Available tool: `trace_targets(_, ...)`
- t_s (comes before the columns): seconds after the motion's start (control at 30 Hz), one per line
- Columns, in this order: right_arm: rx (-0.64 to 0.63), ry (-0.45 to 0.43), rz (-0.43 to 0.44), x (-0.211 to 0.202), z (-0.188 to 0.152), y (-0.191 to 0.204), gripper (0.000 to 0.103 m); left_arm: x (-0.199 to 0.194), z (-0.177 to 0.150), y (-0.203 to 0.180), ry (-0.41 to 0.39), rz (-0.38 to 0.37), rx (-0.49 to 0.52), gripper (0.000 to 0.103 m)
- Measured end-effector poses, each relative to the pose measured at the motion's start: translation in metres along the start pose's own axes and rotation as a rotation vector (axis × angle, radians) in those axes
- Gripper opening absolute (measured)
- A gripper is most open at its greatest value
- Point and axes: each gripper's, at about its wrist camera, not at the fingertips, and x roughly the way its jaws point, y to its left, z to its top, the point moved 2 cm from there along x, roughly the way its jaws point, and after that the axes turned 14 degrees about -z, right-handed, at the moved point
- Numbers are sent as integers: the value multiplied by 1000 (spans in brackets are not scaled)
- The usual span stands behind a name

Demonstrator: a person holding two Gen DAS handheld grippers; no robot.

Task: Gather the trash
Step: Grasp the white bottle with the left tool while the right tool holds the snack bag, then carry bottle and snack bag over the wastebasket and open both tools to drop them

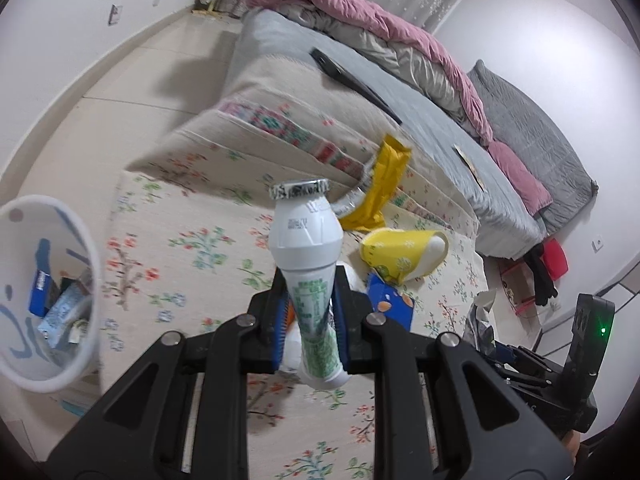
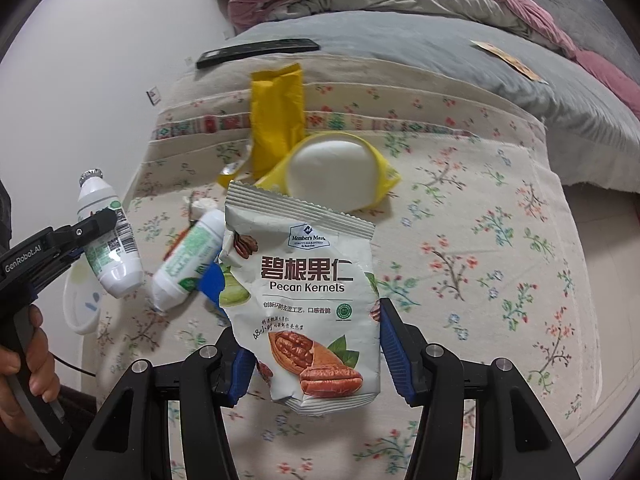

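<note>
Bedroom floor and a grey-sheeted bed frame a floral blanket (image 2: 460, 208) spread over the bed's foot, strewn with litter. Biggest risk: the left gripper (image 1: 310, 312) pinches its white drink bottle (image 1: 306, 248) only low on the tapered body, so it could pivot or slip out before reaching the white bin (image 1: 86, 248) off the blanket's left edge. The right gripper (image 2: 316, 356) has its blue pads spread wide of the pecan kernel bag (image 2: 304, 292); the bag seems caught only by the left pad, though I cannot be sure, and could drop. That bag is creased, torn open and flat. A second bottle (image 2: 188, 260), yellow cup (image 2: 336, 172) and yellow wrapper (image 2: 276, 120) lie mid-blanket.
</note>
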Motion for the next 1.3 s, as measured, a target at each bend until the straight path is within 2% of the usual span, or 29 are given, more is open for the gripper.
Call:
trace_targets(0.37, -82, -26, 43, -8, 9, 55, 57, -44, 9, 31, -94, 63, -13, 22)
trace_targets(0.77, -167, -44, 100, -11, 18, 120, 57, -88, 7, 85, -159, 161, -79, 22)
trace_targets(1.03, -232, -43, 130, -7, 16, 165, 57, -109, 1, 130, -175, 263, -136, 22)
trace_targets(1.3, -282, -45, 161, -3, 13, 206, 57, -117, -6, 166, -161, 320, -169, 22)
